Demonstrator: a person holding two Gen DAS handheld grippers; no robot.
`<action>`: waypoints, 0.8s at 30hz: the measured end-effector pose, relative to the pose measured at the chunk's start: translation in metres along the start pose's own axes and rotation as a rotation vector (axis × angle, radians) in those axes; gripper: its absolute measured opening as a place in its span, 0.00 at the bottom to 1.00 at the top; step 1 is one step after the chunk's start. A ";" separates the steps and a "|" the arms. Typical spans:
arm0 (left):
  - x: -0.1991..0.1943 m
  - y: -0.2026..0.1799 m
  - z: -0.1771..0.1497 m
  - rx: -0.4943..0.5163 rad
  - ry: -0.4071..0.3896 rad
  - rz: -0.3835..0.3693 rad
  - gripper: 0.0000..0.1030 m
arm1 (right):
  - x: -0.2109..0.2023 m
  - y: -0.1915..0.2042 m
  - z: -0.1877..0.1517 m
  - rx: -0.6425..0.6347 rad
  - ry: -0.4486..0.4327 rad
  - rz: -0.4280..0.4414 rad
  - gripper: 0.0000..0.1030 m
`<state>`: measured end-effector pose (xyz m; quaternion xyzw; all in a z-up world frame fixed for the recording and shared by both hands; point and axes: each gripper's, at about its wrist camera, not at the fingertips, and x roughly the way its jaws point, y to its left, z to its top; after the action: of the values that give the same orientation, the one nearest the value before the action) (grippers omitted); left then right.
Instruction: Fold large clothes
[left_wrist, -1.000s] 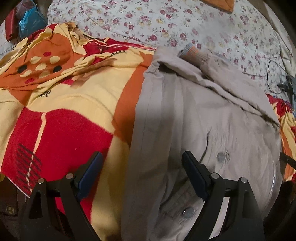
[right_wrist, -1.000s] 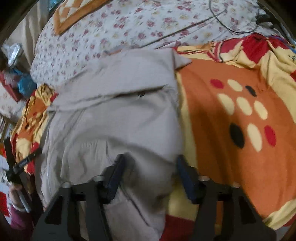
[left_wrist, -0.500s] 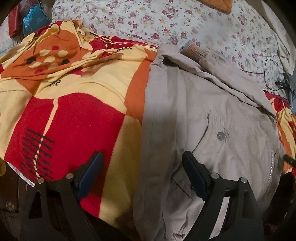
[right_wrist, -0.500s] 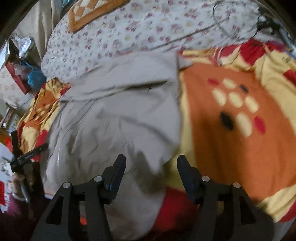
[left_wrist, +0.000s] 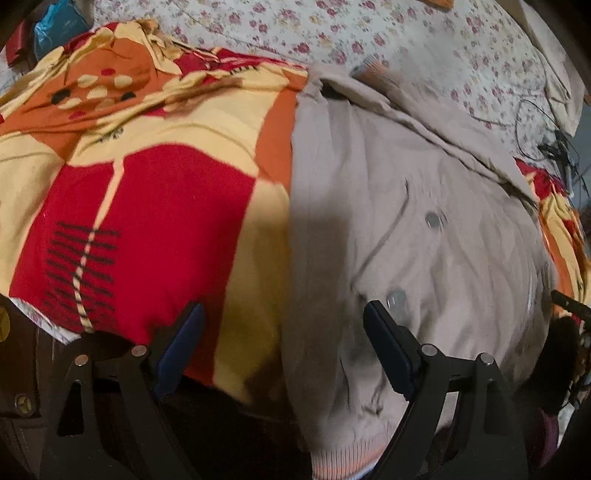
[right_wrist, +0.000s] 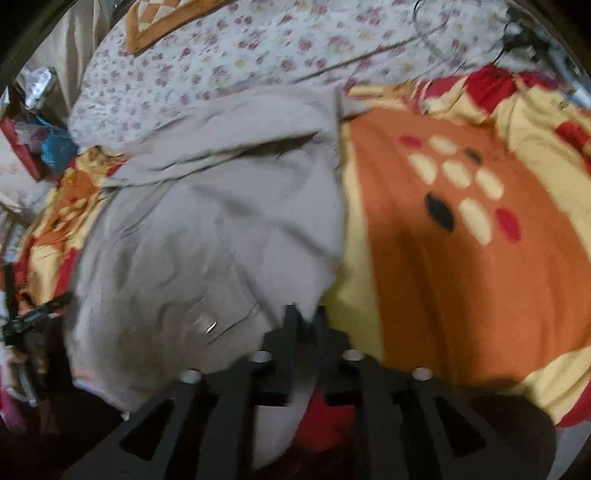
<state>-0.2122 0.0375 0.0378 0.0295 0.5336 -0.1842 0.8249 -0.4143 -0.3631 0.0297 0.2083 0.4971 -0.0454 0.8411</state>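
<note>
The right gripper is closing, its jaws apparently pinching the near edge of the beige jacket, though blur hides the contact. The left gripper gapes wide above the jacket's left edge, grasping nothing. The jacket lies spread on a red-orange blanket over a floral bedsheet.

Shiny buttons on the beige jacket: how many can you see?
2. One button sits mid-jacket; another button lies just above the left gripper's right finger. Folds may hide more.
</note>
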 end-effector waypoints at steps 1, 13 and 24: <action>0.000 0.000 -0.003 0.000 0.008 -0.004 0.85 | 0.002 0.002 -0.005 -0.002 0.035 0.025 0.61; 0.016 -0.021 -0.030 0.066 0.122 -0.018 0.85 | 0.030 0.036 -0.044 -0.163 0.272 0.106 0.65; 0.014 -0.018 -0.043 0.054 0.184 -0.066 0.85 | 0.046 0.045 -0.060 -0.229 0.396 0.224 0.68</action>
<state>-0.2504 0.0278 0.0095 0.0512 0.6025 -0.2221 0.7648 -0.4276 -0.2919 -0.0212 0.1701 0.6278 0.1464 0.7453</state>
